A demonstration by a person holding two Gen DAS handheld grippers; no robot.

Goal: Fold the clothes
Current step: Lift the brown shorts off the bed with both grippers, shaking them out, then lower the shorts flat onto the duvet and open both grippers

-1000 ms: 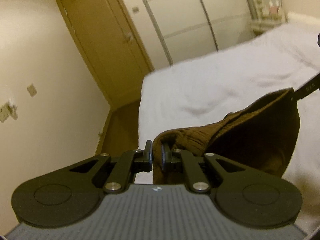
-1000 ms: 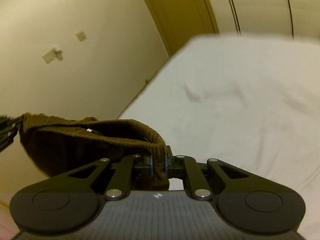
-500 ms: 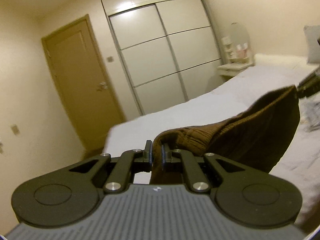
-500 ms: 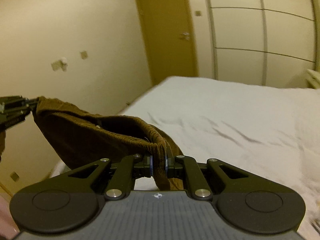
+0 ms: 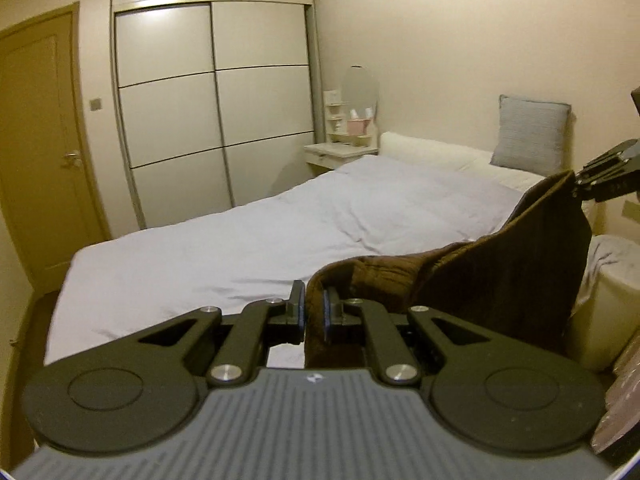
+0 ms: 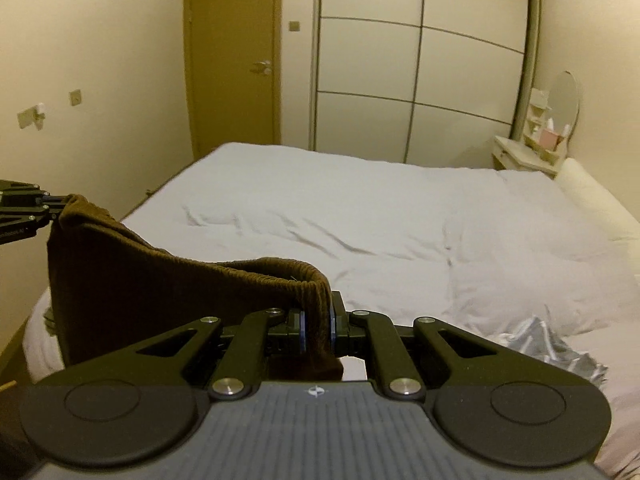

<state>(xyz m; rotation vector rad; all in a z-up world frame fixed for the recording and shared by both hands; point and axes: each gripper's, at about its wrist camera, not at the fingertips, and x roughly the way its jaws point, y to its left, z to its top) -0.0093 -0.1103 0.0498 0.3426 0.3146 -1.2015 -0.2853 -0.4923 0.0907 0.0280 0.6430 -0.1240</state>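
Note:
A dark brown corduroy garment [image 5: 500, 276] hangs stretched between my two grippers above the near edge of the bed. My left gripper [image 5: 313, 312] is shut on one end of its gathered waistband. My right gripper [image 6: 316, 328] is shut on the other end, where the ribbed brown garment [image 6: 160, 284] drapes down to the left. In the left wrist view the right gripper [image 5: 578, 188] shows at the far right, pinching the cloth's top corner. In the right wrist view the left gripper [image 6: 54, 204] pinches the corner at the far left. The garment's lower part is hidden.
A white bed [image 6: 380, 216] fills the middle, with a grey cushion [image 5: 532, 136] at its head. A crumpled grey cloth [image 6: 548, 344] lies at the near right. Sliding wardrobe [image 5: 212, 112], brown door [image 6: 232, 60] and a small dressing table with mirror [image 5: 352, 136] line the far wall.
Both grippers have tilted upward with the garment held between them, so the views now face across the bed to the wardrobe. The cloth stays gripped at both ends.

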